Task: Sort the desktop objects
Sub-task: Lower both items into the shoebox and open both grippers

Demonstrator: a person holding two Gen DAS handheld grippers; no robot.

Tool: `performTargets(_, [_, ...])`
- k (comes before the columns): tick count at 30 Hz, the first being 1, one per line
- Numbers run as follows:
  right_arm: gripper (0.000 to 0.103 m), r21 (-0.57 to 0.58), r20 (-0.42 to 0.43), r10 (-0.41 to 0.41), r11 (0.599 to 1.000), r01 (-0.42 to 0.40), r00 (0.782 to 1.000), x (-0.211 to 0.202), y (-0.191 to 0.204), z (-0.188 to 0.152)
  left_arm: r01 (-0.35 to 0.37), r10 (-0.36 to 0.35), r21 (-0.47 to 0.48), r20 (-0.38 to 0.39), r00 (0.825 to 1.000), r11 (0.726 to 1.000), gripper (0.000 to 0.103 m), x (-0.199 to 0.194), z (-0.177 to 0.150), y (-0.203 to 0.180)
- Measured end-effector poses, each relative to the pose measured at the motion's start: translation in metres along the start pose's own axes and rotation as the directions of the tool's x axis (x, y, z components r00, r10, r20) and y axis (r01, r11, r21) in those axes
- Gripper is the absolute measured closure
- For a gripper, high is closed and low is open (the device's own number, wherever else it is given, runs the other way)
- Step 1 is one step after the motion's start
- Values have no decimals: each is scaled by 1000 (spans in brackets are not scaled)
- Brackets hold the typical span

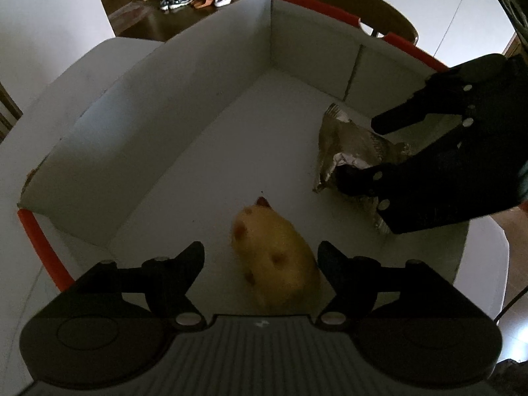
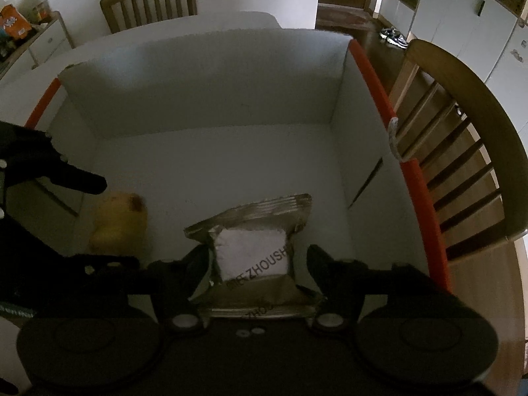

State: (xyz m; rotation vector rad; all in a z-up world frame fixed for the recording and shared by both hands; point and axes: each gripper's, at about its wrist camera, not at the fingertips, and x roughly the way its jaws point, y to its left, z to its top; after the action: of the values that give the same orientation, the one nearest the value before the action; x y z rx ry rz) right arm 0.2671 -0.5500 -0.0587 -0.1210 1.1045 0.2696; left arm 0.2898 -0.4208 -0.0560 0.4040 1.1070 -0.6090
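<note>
Jaws of the left gripper [image 1: 260, 257] are standing wide apart, holding nothing. The yellow toy [image 1: 275, 257] is lying on the floor of the white box [image 1: 148, 125], right between them, a bit closer to the right-hand jaw and maybe touching it. Its long side is running forward, away from the jaws, and its small reddish tip is pointing ahead. I think this gripper only needs to squeeze across the toy's short side.

Over to the right, the right gripper [image 2: 257, 264] is also spreading its jaws, gripping nothing. The silver packet [image 2: 254, 250] is lying flat between them, reaching forward past the tips. Its long side is running forward too, with its crimped end pointing away. It is filling most of the gap, so this gripper looks closer to a grab. The toy is sitting off to the left of these jaws.
</note>
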Motion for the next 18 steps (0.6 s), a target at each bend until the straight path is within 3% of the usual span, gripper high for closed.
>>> performTargets(8, [34,11,44,32,999,-32,999,-18,-4,0,24,-18,-65,86,996,998,24,-23,0,5])
performTargets(18, [31,4,136,94,995,-96,986,-60,-2,-3,22,11,-164,198,980,986,24,-74,-20,6])
